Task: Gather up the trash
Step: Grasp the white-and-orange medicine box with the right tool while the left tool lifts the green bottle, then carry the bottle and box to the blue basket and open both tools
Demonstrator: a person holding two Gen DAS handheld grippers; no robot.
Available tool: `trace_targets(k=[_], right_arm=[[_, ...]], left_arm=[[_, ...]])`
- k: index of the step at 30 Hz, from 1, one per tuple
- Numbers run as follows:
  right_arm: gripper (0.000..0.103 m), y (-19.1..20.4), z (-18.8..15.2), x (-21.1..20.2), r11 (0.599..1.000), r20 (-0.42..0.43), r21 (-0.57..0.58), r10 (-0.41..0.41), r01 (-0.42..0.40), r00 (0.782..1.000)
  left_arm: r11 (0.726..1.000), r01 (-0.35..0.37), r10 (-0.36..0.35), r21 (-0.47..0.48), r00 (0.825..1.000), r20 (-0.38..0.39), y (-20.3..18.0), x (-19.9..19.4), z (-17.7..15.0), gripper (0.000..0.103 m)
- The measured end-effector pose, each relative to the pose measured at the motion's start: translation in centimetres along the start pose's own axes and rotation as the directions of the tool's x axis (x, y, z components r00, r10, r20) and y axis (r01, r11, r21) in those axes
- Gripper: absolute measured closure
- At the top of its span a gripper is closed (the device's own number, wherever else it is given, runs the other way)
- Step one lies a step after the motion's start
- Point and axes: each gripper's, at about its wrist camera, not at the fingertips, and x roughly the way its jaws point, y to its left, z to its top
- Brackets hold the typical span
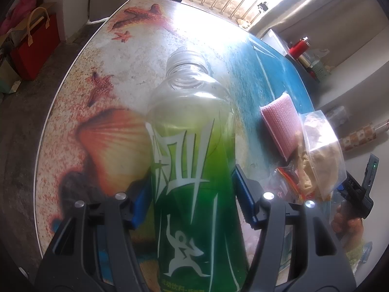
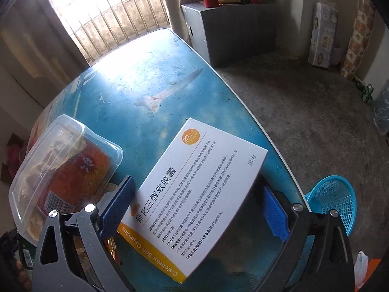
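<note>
An empty plastic bottle [image 1: 192, 160] with a green label stands between the pads of my left gripper [image 1: 190, 185], cap pointing away. Both blue pads press its sides, so the gripper is shut on it above the sea-print table [image 1: 102, 131]. In the right wrist view, a white and orange medicine box [image 2: 194, 187] lies flat on the blue part of the table [image 2: 126, 82]. My right gripper [image 2: 197, 185] is open and straddles the box. Its left pad is at the box's corner, and the right pad stands a little apart.
A clear plastic container [image 2: 60, 168] with an orange snack wrapper and scraps inside lies left of the box. A pink sponge [image 1: 279, 126] rests beside it. A blue mesh basket [image 2: 333, 202] stands on the floor past the table's right edge. A grey cabinet [image 2: 231, 29] is behind.
</note>
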Motion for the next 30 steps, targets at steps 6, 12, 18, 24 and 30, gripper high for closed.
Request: trace_targets(k=[6,12,18,24,30], right_arm=[[0.013,0.7,-1.8,-1.7,0.971,-0.002,-0.240,-0.017,0.016,1.000],[0.013,-0.6,-2.8,-2.4,0.983,-0.014,-0.184,0.014,-0.016,1.000],[0.013,0.4,-3.3,-2.2,0.976,0.031,-0.217,0.000,0.006,1.000],[0.025,0.5,-4.8,-2.8,0.974,0.008,-0.228,-0.011,0.013,1.000],[0.025,0.9,-7.1,-4.3,0.971,-0.050,-0.235,0.027,-0.038,0.998]], left_arm=[[1.000,0.009,-0.009,-0.003,1.000,-0.008,0.1,0.1,0.0,0.044],[1.000,0.022,-0.022,-0.008,1.000,-0.020,0.7,0.1,0.2,0.044],[1.000,0.023,-0.023,0.004,0.999,-0.025,0.7,0.2,0.5,0.044],[0.999,0.035,-0.035,0.015,0.999,-0.032,0.9,0.2,0.6,0.044],[0.998,0.037,-0.034,0.042,0.997,-0.067,0.6,0.4,1.1,0.044]])
